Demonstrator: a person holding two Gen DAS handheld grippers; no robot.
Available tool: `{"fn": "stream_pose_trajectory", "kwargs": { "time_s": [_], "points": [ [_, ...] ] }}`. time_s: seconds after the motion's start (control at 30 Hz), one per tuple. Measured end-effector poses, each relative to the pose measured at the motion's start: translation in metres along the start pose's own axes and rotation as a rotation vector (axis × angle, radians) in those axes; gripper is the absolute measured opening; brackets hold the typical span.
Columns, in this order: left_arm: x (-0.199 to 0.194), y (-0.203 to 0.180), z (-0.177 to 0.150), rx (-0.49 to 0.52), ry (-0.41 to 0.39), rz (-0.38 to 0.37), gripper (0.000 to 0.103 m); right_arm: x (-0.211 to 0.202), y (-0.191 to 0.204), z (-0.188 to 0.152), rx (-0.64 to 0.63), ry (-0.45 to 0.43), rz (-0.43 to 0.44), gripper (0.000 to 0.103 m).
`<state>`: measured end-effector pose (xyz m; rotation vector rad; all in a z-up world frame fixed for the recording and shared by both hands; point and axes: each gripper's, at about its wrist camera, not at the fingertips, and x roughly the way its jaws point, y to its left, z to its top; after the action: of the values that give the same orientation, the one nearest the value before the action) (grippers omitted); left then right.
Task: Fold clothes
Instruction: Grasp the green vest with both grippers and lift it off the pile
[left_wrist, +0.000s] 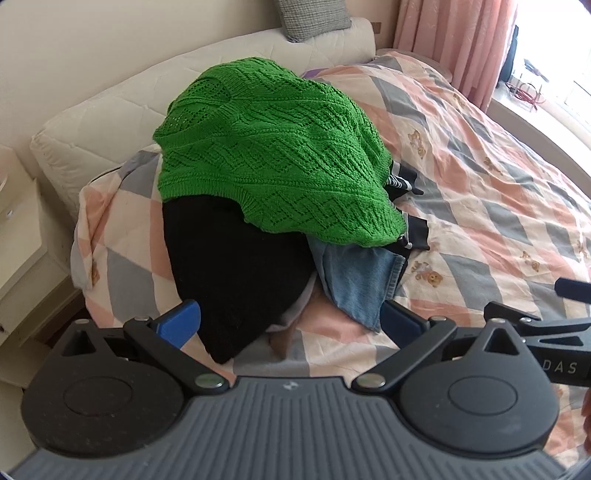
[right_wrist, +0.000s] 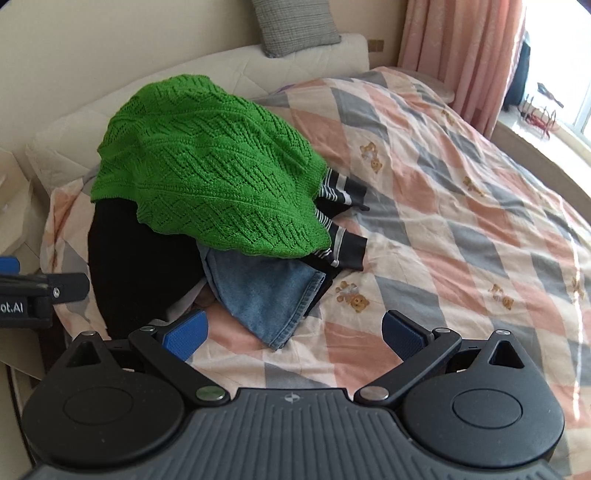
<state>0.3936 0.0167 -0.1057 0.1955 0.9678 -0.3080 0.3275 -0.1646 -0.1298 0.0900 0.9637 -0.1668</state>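
Note:
A heap of clothes lies on the bed near the headboard. A green knit sweater (left_wrist: 273, 155) (right_wrist: 210, 166) tops it, over a black garment (left_wrist: 229, 266) (right_wrist: 136, 266), blue jeans (left_wrist: 358, 280) (right_wrist: 266, 295) and a black-and-white striped piece (left_wrist: 402, 184) (right_wrist: 340, 192). My left gripper (left_wrist: 291, 325) is open just short of the heap, with the black garment's lower edge between its blue pads, not clamped. My right gripper (right_wrist: 295, 332) is open above the quilt, close to the jeans' hem, holding nothing.
The bed carries a pink, grey and white checked quilt (left_wrist: 480, 192) (right_wrist: 443, 184) with bear prints. A padded cream headboard (left_wrist: 110, 122) and a grey cushion (right_wrist: 295, 26) stand behind. A white nightstand (left_wrist: 18, 229) is at left, pink curtains (right_wrist: 461, 44) at right.

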Motion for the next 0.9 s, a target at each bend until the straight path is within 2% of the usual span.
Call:
{"fn": "stream_pose_trajectory", "kwargs": {
  "time_s": [0.1, 0.2, 0.33, 0.43, 0.5, 0.6, 0.67, 0.73, 0.8, 0.87, 0.9],
  "points": [
    [0.019, 0.007, 0.005, 0.02, 0.01, -0.002, 0.102, 0.013, 0.005, 0.005, -0.034, -0.011, -0.009, 0.103],
    [0.039, 0.013, 0.009, 0.012, 0.03, -0.015, 0.102, 0.038, 0.001, 0.007, -0.003, 0.035, 0.028, 0.103],
    [0.065, 0.029, 0.008, -0.06, 0.045, -0.087, 0.102, 0.086, -0.029, -0.002, 0.241, 0.186, 0.148, 0.102],
    [0.085, 0.034, 0.008, -0.076, 0.052, -0.098, 0.102, 0.112, -0.056, -0.014, 0.496, 0.207, 0.264, 0.102],
    [0.097, 0.028, 0.008, -0.009, 0.039, -0.068, 0.1, 0.127, -0.071, -0.02, 0.652, 0.199, 0.339, 0.102],
    [0.113, 0.006, 0.003, 0.209, -0.027, 0.033, 0.097, 0.144, -0.083, -0.021, 0.778, 0.166, 0.406, 0.102],
    [0.124, -0.006, -0.002, 0.315, -0.061, 0.062, 0.092, 0.151, -0.084, -0.016, 0.734, 0.139, 0.382, 0.102],
    [0.135, -0.005, -0.001, 0.286, -0.031, -0.016, 0.091, 0.155, -0.077, -0.008, 0.574, 0.101, 0.302, 0.102],
    [0.147, 0.007, 0.003, 0.143, 0.028, -0.13, 0.085, 0.157, -0.062, -0.002, 0.324, 0.041, 0.177, 0.102],
    [0.162, 0.024, 0.007, -0.032, 0.078, -0.226, 0.07, 0.162, -0.039, -0.006, 0.002, -0.034, 0.035, 0.101],
    [0.169, 0.033, 0.009, -0.12, 0.103, -0.274, 0.068, 0.168, -0.027, -0.011, -0.148, -0.073, -0.03, 0.097]
  ]
}}
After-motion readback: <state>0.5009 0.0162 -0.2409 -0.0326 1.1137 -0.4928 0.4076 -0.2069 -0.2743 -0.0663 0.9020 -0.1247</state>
